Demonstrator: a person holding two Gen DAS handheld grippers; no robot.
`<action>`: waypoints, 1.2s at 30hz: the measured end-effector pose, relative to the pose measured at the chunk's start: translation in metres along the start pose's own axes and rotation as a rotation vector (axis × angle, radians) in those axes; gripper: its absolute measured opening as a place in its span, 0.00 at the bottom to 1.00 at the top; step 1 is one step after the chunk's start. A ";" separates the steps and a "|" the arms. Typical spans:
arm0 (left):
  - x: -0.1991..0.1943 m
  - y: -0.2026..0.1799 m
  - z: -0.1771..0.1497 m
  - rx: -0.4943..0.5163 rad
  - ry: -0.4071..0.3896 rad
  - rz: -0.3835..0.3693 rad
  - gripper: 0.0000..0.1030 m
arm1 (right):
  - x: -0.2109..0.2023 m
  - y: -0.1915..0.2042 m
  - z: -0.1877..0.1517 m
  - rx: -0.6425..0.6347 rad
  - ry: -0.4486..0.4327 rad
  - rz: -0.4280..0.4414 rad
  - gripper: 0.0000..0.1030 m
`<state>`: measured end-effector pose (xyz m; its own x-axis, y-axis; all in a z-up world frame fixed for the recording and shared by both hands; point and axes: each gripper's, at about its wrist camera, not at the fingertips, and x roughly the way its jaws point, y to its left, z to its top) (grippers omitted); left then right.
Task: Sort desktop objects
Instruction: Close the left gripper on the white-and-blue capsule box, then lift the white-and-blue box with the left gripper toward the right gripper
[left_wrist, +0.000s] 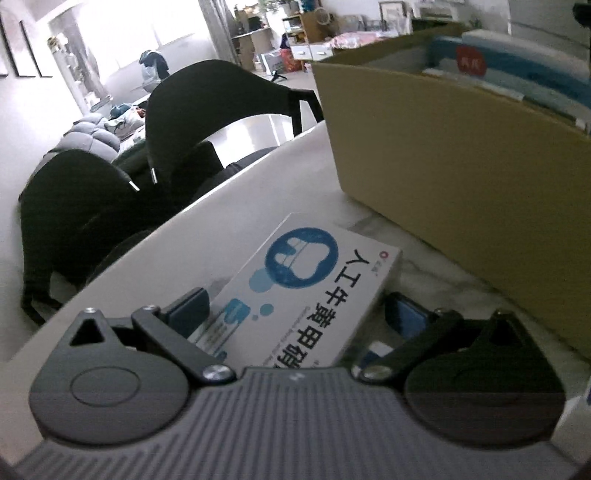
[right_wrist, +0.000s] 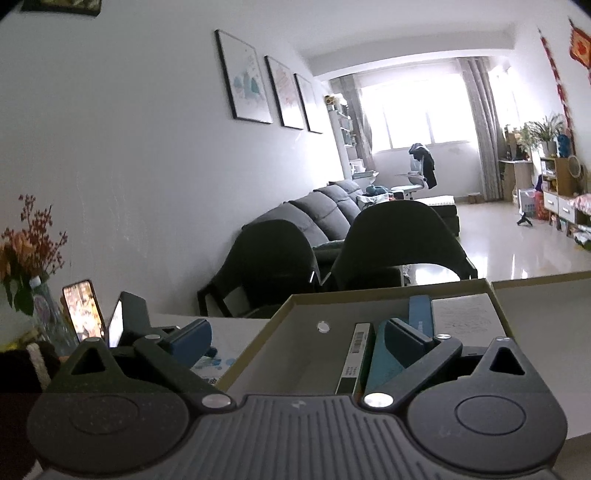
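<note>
The pale marble-patterned counter (left_wrist: 424, 273) carries a large open brown cardboard box (left_wrist: 461, 155), already packed with upright flat boxes and books, so free room is tight on that side and a new item pushed in carelessly could jam against them or catch the rim. The white rectangular medicine carton with a blue round logo (left_wrist: 310, 291) lies flat on the counter beside the box, between the wide-spread left tongs (left_wrist: 295, 314), not gripped; closing off-centre could skid it toward the near counter edge. The right tongs (right_wrist: 299, 339), also spread wide and empty, hover over the box and might knock its contents.
</note>
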<state>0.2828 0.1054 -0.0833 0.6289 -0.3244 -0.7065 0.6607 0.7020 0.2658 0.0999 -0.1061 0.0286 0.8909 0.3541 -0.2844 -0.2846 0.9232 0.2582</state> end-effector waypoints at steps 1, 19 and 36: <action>0.001 0.000 0.002 0.004 0.005 -0.002 1.00 | 0.000 -0.001 0.000 0.013 -0.002 0.003 0.98; -0.001 0.016 0.006 -0.345 0.124 0.173 1.00 | -0.007 0.000 0.000 0.056 -0.022 0.031 0.98; -0.001 0.037 -0.009 -0.365 0.115 0.058 1.00 | -0.009 -0.001 -0.002 0.087 -0.022 0.038 0.98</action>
<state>0.3034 0.1374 -0.0782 0.5970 -0.2187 -0.7718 0.4231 0.9033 0.0714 0.0910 -0.1097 0.0294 0.8877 0.3848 -0.2529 -0.2876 0.8923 0.3481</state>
